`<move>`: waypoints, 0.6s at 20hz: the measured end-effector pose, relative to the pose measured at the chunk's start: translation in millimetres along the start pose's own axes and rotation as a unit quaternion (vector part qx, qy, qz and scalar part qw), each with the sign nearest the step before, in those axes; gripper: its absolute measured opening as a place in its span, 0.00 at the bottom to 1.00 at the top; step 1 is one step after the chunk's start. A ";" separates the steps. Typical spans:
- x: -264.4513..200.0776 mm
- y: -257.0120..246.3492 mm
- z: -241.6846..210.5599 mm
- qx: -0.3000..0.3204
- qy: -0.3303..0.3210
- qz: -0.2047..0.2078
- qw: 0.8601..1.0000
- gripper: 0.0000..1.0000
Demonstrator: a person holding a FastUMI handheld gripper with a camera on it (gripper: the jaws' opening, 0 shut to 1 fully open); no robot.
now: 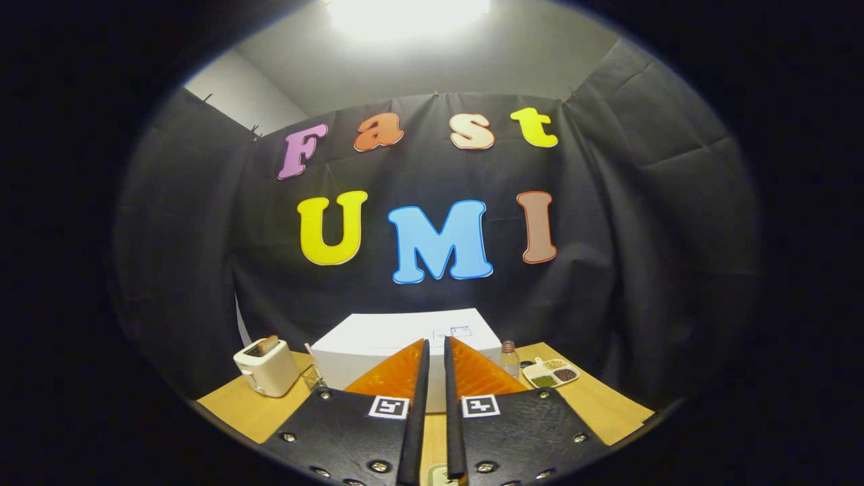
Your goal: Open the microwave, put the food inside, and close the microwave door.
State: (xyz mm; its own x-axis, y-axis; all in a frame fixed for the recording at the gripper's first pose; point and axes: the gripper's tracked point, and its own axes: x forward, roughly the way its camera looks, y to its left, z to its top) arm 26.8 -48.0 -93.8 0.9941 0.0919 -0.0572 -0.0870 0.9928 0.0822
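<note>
tongs (435, 347) nearly closed, empty, before the white microwave (378, 341).

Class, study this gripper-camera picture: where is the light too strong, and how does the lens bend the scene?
Gripper view: the ceiling lamp overhead is blown out to white glare; the fisheye lens bows the wooden table edge; the white microwave just beyond the fingers stays sharp and evenly lit; the gripper is nearly shut on nothing, fingers close together.
</note>
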 end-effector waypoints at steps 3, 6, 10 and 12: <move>1.2 14.3 9.5 -0.009 -0.020 0.002 1.000 0.59; 0.3 23.1 4.7 -0.029 -0.012 0.003 1.000 0.99; -0.3 28.9 7.9 -0.035 -0.015 0.012 0.999 0.98; 0.0 29.0 8.7 -0.032 -0.014 0.011 0.999 0.98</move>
